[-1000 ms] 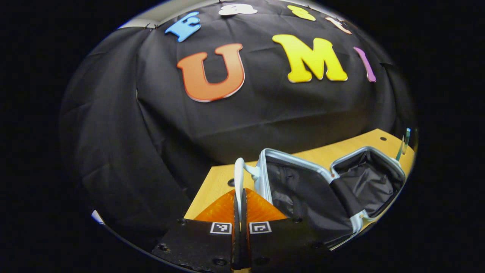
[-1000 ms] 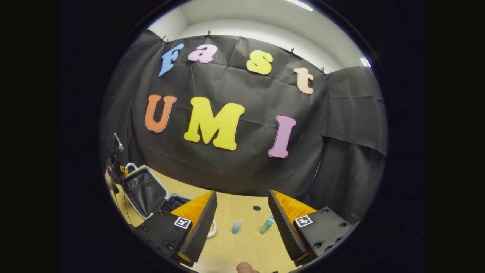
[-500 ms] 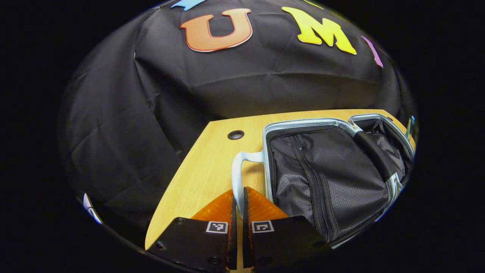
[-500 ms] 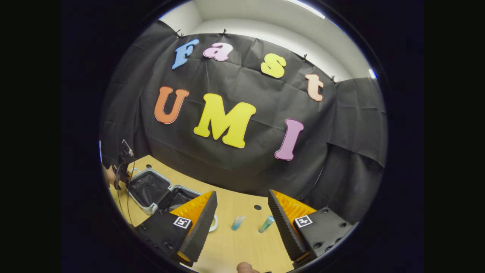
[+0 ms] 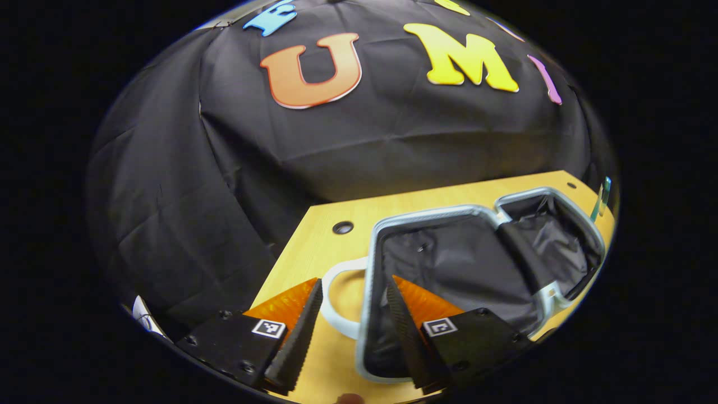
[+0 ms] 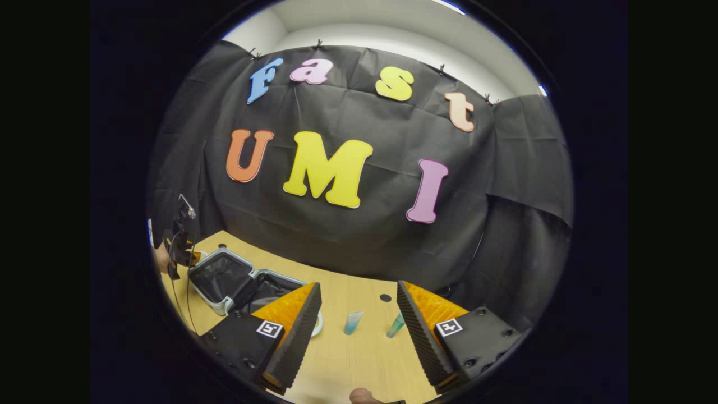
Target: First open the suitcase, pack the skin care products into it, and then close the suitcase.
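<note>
The small suitcase (image 5: 477,264) lies open flat on the wooden table (image 5: 320,252), its two black-lined halves side by side and its pale handle (image 5: 331,306) pointing toward me. My left gripper (image 5: 353,331) is open, its fingers straddling the handle and the lid's rim without pressing on them. In the right gripper view the open suitcase (image 6: 224,278) sits at the left, with the left gripper (image 6: 176,247) beside it. My right gripper (image 6: 359,331) hangs open above the table. Two small bluish skin care bottles (image 6: 353,322) (image 6: 395,326) lie beyond its fingers.
A round cable hole (image 5: 343,227) sits in the table near the suitcase's far corner, another hole (image 6: 385,298) near the bottles. A white ring-shaped item (image 6: 318,324) lies half hidden behind my right gripper's left finger. Black cloth closes off the table's back.
My left gripper has let go of the suitcase handle and opened. The lid has swung down from half raised to flat on the table. The right gripper barely moved.
</note>
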`<state>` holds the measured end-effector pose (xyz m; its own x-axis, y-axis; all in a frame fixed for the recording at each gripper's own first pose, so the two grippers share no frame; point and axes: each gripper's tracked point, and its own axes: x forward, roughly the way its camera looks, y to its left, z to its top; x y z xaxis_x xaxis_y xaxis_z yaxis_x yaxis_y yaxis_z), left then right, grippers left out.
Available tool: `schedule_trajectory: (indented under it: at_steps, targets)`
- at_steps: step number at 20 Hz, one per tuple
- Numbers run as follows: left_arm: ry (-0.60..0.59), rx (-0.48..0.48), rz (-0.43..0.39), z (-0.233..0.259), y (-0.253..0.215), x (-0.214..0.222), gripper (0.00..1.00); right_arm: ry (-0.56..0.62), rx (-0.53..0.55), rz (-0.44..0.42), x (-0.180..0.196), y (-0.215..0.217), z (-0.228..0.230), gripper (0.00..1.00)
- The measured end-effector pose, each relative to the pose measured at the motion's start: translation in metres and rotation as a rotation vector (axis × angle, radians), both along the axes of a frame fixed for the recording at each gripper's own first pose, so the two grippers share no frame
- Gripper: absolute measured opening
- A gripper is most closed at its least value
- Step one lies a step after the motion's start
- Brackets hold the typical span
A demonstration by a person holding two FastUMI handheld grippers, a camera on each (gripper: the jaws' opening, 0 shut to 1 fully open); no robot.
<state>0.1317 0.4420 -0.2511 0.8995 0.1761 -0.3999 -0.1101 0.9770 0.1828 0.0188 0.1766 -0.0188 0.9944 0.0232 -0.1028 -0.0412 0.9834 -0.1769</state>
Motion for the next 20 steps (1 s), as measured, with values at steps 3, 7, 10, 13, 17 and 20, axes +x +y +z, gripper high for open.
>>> schedule_trajectory:
  at_steps: [3,7,10,13,17,20]
  targets:
    - [-0.039,-0.016,-0.027,0.026,-0.061,-0.007,0.99,0.008,0.023,0.007,0.012,-0.027,-0.006,0.80]
    - [-0.054,-0.091,-0.088,0.045,-0.169,-0.017,0.99,-0.005,-0.003,0.027,0.033,-0.073,-0.010,0.80]
    - [-0.051,-0.118,-0.163,0.049,-0.256,-0.023,0.99,0.004,0.012,0.024,0.052,-0.113,-0.018,0.80]
    - [-0.027,-0.123,-0.250,0.041,-0.342,-0.026,0.99,0.025,0.022,0.024,0.071,-0.150,-0.029,0.80]
    - [0.019,-0.129,-0.348,0.022,-0.434,-0.019,0.99,0.075,0.034,0.051,0.093,-0.180,-0.052,0.80]
    - [0.066,-0.132,-0.401,0.000,-0.490,-0.011,0.99,0.105,0.027,0.081,0.108,-0.194,-0.068,0.80]
